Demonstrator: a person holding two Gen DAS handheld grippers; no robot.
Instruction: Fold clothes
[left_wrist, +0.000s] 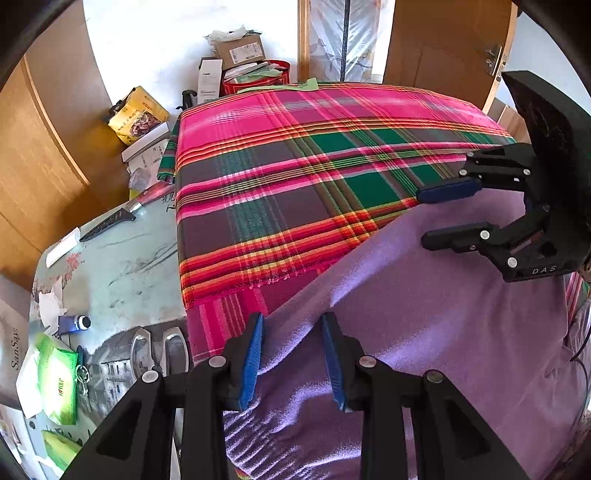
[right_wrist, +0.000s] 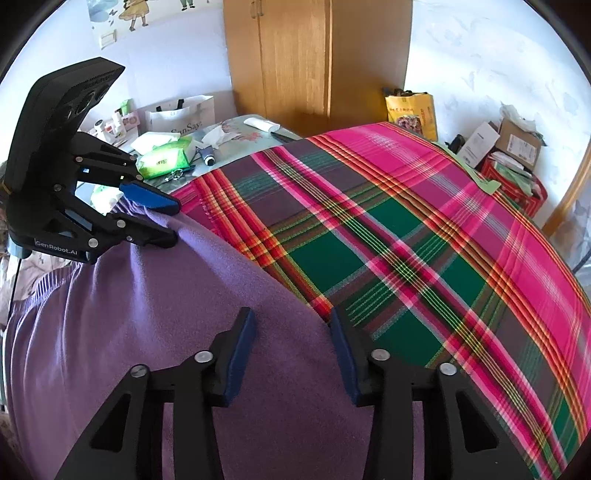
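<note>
A purple fleece garment (left_wrist: 424, 325) lies on a pink, green and red plaid cloth (left_wrist: 295, 177); both also show in the right wrist view, the garment (right_wrist: 166, 314) left of the plaid cloth (right_wrist: 424, 240). My left gripper (left_wrist: 291, 354) is open, its blue pads either side of a raised fold at the garment's far left edge; it also shows in the right wrist view (right_wrist: 175, 221). My right gripper (right_wrist: 291, 354) is open over the garment's far edge; it also shows in the left wrist view (left_wrist: 424, 214).
Left of the plaid cloth is a printed tabletop (left_wrist: 122, 266) with a knife (left_wrist: 110, 221), scissors (left_wrist: 155, 350), a small bottle (left_wrist: 74, 323) and green tissue packs (left_wrist: 55, 384). Boxes and bags (left_wrist: 236, 62) stand behind, by a wooden wardrobe (right_wrist: 317, 55).
</note>
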